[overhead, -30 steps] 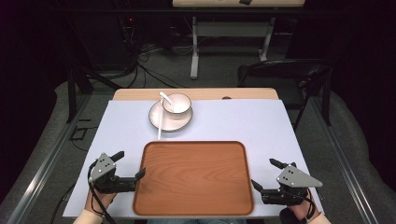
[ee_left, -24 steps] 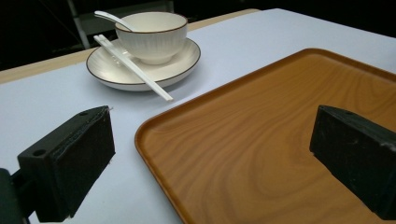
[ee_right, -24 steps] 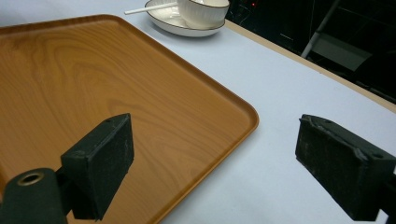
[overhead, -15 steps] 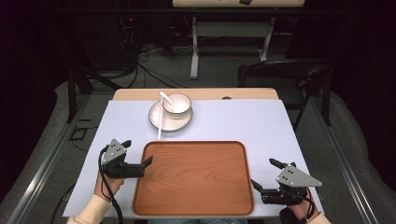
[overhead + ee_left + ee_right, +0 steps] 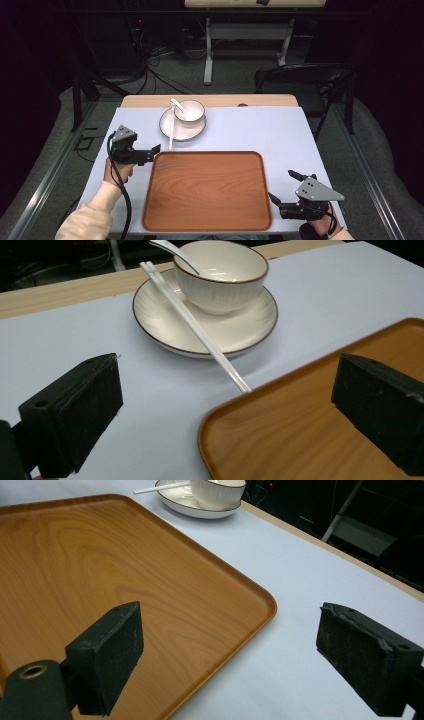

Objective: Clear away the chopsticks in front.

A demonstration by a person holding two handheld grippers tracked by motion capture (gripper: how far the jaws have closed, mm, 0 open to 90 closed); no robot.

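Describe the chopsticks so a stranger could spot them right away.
Beyond the far edge of the wooden tray sits a white plate holding a bowl. The chopsticks lean across the plate's left rim: a thin white straight pair, their tips pointing toward the tray.

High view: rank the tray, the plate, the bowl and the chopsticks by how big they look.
1. Tray, by far the largest.
2. Plate.
3. Bowl.
4. Chopsticks: nearly as long as the plate is wide, but very thin.

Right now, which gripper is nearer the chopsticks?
Left. The left gripper sits just beside the chopsticks' near tip; the right gripper is far across the tray, at its opposite corner.
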